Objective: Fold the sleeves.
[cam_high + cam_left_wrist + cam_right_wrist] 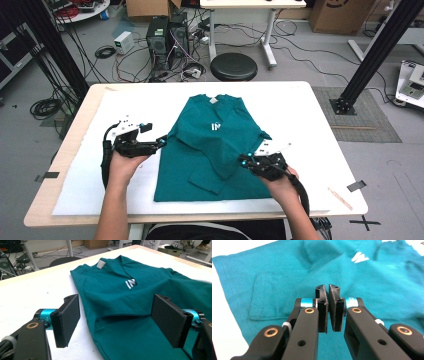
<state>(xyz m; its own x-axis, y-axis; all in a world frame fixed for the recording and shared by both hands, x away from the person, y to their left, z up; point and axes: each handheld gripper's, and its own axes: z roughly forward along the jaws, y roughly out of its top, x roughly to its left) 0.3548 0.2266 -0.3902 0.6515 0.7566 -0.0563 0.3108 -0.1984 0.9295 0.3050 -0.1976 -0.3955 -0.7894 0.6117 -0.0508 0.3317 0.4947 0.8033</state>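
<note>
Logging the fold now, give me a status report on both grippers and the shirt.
Left gripper open at shirt's edge. Right gripper shut, nothing between its pads, over the cloth. Teal T-shirt flat on white table cover, sleeves folded in. Nothing in the way.

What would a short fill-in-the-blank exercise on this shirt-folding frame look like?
1. The teal cotton T-shirt lies on a ____ cloth covering the wooden table.
2. The jaws of the left tool stand ____.
3. The jaws of the right tool stand ____.
4. The small logo on the shirt's chest is ____.

Missing words: white; open; shut; white
</note>
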